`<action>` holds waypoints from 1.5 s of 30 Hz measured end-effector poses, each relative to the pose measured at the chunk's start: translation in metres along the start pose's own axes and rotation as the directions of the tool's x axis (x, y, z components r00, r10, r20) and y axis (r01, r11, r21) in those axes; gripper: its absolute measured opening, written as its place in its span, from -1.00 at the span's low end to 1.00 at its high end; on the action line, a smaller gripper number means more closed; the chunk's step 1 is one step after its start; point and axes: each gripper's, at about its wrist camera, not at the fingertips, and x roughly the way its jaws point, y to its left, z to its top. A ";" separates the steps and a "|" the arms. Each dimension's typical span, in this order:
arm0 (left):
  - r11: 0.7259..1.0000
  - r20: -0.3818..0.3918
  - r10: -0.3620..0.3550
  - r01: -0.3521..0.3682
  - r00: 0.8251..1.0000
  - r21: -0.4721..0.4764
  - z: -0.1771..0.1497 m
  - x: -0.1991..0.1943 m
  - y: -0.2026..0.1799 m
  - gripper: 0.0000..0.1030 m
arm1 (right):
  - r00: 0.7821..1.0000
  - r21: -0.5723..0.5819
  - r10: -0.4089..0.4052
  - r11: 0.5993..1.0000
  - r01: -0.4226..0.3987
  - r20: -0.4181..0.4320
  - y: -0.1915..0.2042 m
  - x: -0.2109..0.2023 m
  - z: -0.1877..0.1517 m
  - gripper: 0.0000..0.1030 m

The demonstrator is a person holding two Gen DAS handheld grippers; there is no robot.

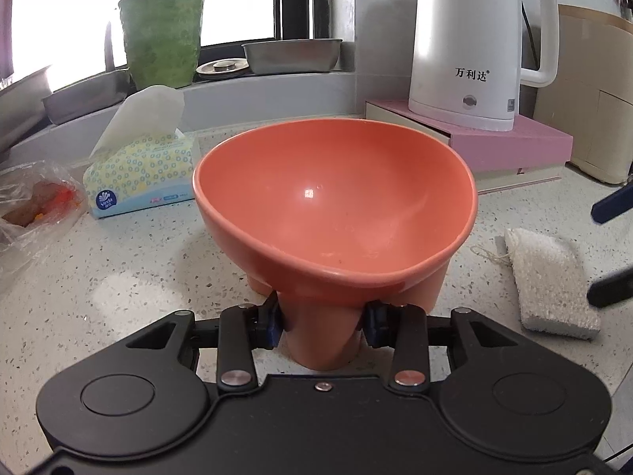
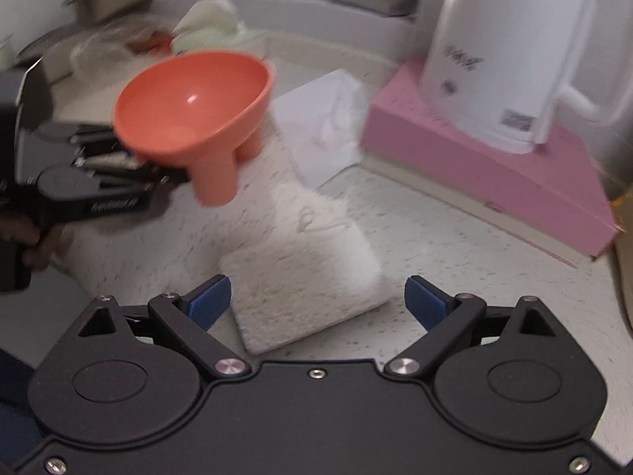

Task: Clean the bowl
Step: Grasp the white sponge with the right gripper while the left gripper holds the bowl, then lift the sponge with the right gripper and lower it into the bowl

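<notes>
Matte black left gripper (image 1: pixel 322 326) and right gripper (image 2: pixel 316 303) alike: broad body, two round discs at 4 and 8 o'clock, silver pivot screws, angled link arms, ribbed blue pads (image 2: pixel 209 301). Faint white lettering along the left gripper's side.

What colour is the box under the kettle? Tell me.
Pink box, clearest in the left wrist view.

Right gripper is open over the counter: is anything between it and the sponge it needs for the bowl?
Nothing visible. The white sponge lies flat on the counter directly ahead of the right gripper, between its open jaws. The left gripper holds the orange bowl by a leg, off to the side.
</notes>
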 end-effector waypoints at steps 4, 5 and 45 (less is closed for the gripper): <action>1.000 -0.004 0.002 -0.002 1.000 0.007 0.000 0.001 0.000 -0.25 | 0.999 -0.215 0.044 0.976 -0.040 0.016 0.005 0.007 0.001 0.91; 1.000 -0.004 0.002 -0.002 1.000 0.008 0.000 0.001 0.000 -0.25 | 0.999 -0.255 0.045 0.966 -0.041 0.008 0.005 0.010 0.003 0.91; 0.999 0.005 0.028 -0.028 1.000 -0.017 -0.004 -0.001 0.002 -0.21 | 0.966 -0.351 0.234 0.918 -0.182 0.113 0.018 -0.044 0.047 -0.77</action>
